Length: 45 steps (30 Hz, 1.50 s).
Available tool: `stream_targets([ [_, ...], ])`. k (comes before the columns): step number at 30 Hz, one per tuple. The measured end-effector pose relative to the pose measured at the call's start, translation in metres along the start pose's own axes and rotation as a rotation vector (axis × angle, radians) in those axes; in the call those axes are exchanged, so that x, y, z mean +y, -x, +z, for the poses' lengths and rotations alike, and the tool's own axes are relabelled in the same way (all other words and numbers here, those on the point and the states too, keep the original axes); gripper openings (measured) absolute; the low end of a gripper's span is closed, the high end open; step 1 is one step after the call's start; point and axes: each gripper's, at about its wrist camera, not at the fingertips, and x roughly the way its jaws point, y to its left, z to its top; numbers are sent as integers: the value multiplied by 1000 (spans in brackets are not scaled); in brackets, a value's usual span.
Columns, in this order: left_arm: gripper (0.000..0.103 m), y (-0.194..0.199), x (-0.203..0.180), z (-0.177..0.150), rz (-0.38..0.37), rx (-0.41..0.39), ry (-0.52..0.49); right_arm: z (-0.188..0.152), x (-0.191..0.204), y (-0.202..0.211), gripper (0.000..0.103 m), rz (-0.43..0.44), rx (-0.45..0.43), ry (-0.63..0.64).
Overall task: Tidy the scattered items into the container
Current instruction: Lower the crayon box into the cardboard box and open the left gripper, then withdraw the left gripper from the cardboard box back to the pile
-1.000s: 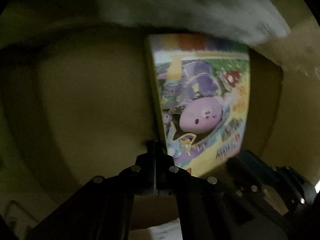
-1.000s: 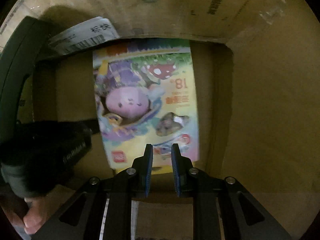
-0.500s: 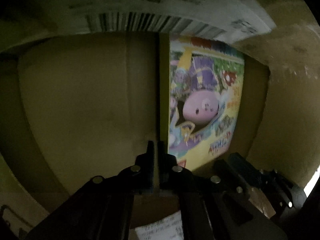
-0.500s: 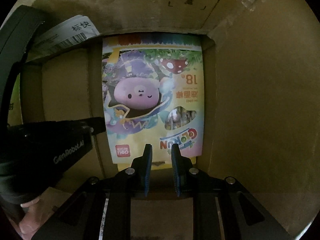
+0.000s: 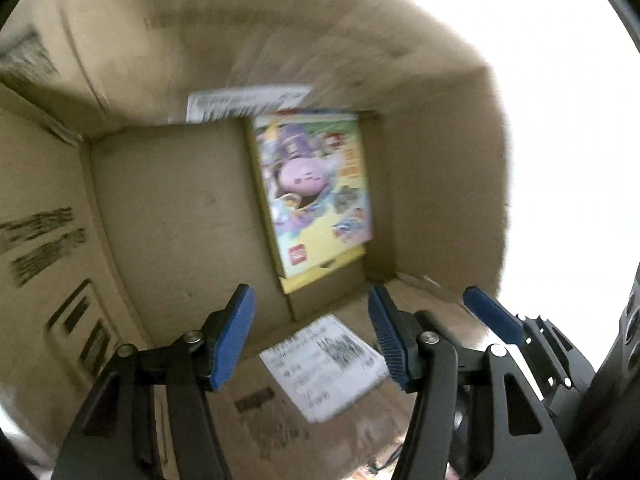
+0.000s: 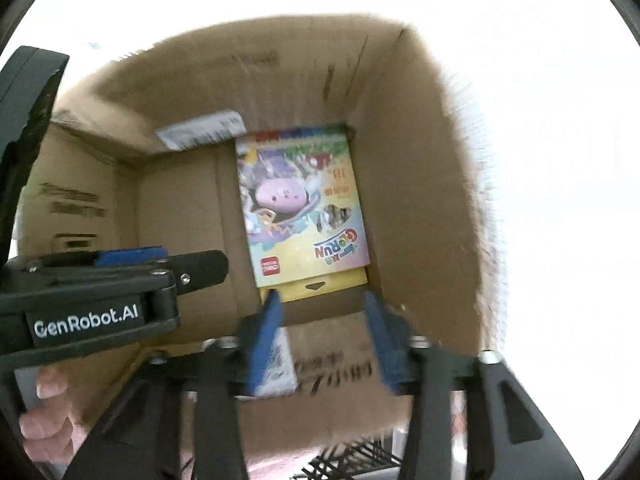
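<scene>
**Cardboard container, one item stowed**

Brown corrugated cardboard box [image 6: 416,184], open-topped, viewed from above by both wrist cameras. Contents: one colourful crayon box [image 6: 300,212] with a pink cartoon figure on its cover, lying flat on the floor of the container against the far wall and close to the right-hand wall. Rest of the floor bare.

Left gripper [image 5: 312,332]: jaws opening, nothing between them; crayon box [image 5: 316,192] lies well below.

Right gripper [image 6: 324,340]: jaws opening, likewise bare; pads clear of the item.

White shipping label [image 5: 324,364] stuck on the near inner wall; a second on the far wall.

Progress, as judged: this item counts as delivered. Surroundings outside the container are washed out white, so whether further scattered items remain cannot be told.
</scene>
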Motion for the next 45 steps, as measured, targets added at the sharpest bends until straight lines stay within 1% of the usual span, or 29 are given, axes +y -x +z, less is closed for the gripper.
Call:
stream_targets([
  [1, 64, 9, -2, -6, -7, -20, -26, -5, 4, 14, 56, -8, -36, -13],
  [3, 64, 29, -6, -14, -8, -78, -82, -11, 5, 18, 56, -17, -85, -15],
  [4, 64, 36, -9, -9, -1, -101, -106, -15, 9, 26, 56, -18, -110, -19],
  [5, 64, 49, -11, -11, 15, -130, -133, -22, 13, 40, 56, -16, -138, -26],
  [7, 64, 67, -8, -19, 28, -178, -175, -27, 19, 56, 57, -21, -168, -41],
  [10, 64, 81, -1, -31, 46, -240, -219, -33, 30, 63, 57, -66, -198, -37],
  [11, 64, 92, 0, -35, 45, -255, -234, -36, 36, 63, 57, -82, -203, -36],
  [13, 64, 100, 4, -41, 41, -267, -250, -40, 47, 62, 57, -98, -210, -23],
  [14, 64, 104, 6, -44, 37, -273, -256, -43, 51, 64, 57, -120, -198, -61],
  [16, 64, 110, 10, -48, 29, -287, -275, -47, 60, 65, 57, -123, -203, -63],
  [19, 64, 129, 14, -56, 47, -345, -331, -49, 72, 65, 57, -143, -237, -64],
  [21, 64, 143, 19, -63, 98, -439, -372, -52, 80, 73, 57, -181, -257, -95],
  [23, 64, 153, 25, -71, 149, -534, -427, -53, 90, 73, 58, -211, -310, -95],
  [26, 65, 164, 38, -83, 196, -634, -511, -54, 106, 78, 58, -324, -393, -123],
  [28, 65, 172, 51, -90, 186, -654, -535, -58, 119, 82, 58, -349, -458, -129],
  [30, 65, 183, 74, -97, 145, -666, -530, -62, 133, 85, 58, -342, -519, -126],
  [32, 65, 189, 94, -102, 137, -688, -528, -68, 148, 89, 58, -325, -598, -126],
  [34, 65, 197, 116, -109, 176, -737, -525, -74, 165, 91, 58, -292, -675, -109],
  [35, 65, 201, 128, -112, 205, -766, -533, -75, 172, 90, 58, -283, -699, -98],
  [38, 65, 206, 166, -120, 321, -832, -516, -74, 199, 82, 60, -265, -781, -45],
  [40, 65, 208, 187, -123, 354, -844, -495, -68, 217, 72, 62, -248, -799, -14],
  [42, 65, 207, 214, -123, 368, -820, -461, -62, 232, 61, 63, -226, -808, 0],
  [45, 65, 207, 248, -125, 379, -804, -401, -55, 250, 42, 63, -153, -805, 20],
])
